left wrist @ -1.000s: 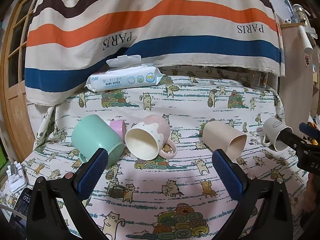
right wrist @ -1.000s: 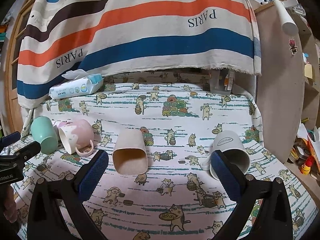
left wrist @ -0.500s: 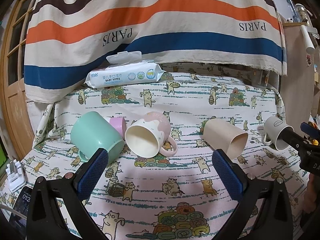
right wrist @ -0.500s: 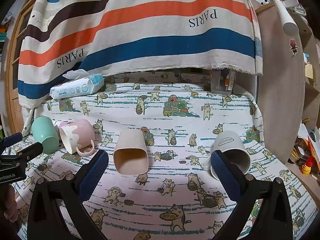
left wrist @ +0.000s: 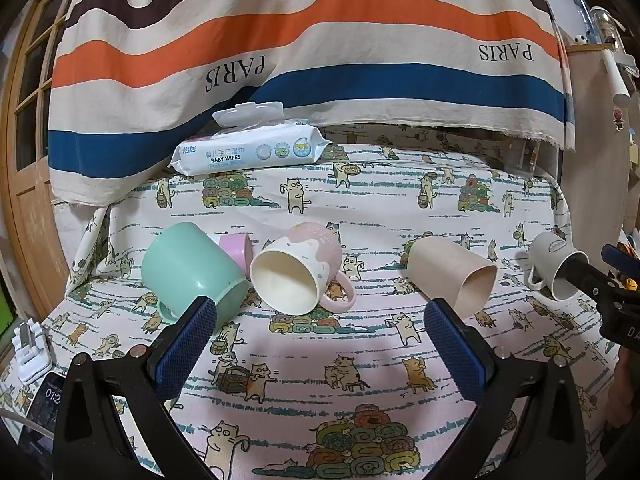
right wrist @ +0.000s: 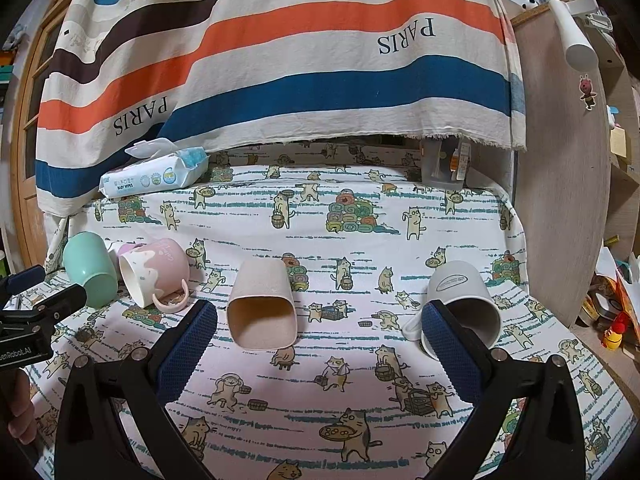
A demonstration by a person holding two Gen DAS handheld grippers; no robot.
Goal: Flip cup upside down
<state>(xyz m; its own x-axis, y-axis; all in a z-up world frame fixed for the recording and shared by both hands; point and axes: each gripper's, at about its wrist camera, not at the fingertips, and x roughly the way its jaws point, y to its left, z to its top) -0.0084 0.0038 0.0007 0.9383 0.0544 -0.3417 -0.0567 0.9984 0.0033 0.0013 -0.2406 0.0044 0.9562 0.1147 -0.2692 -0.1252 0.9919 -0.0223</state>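
Five cups lie tipped on the cat-print cloth (left wrist: 360, 208): green cup (left wrist: 188, 270), pink mug (left wrist: 298, 272), beige cup (right wrist: 262, 306), white mug (right wrist: 464, 300), and a lilac cup (left wrist: 236, 246) mostly hidden behind the green one. Left gripper (left wrist: 320, 334) and right gripper (right wrist: 318, 336) are spread, empty, at lower frame.

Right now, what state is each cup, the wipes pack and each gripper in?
green cup: on its side
pink mug: on its side, mouth toward camera
beige cup: on its side, mouth toward camera
grey mug: on its side
baby wipes pack: lid flipped open
left gripper: open, empty
right gripper: open, empty
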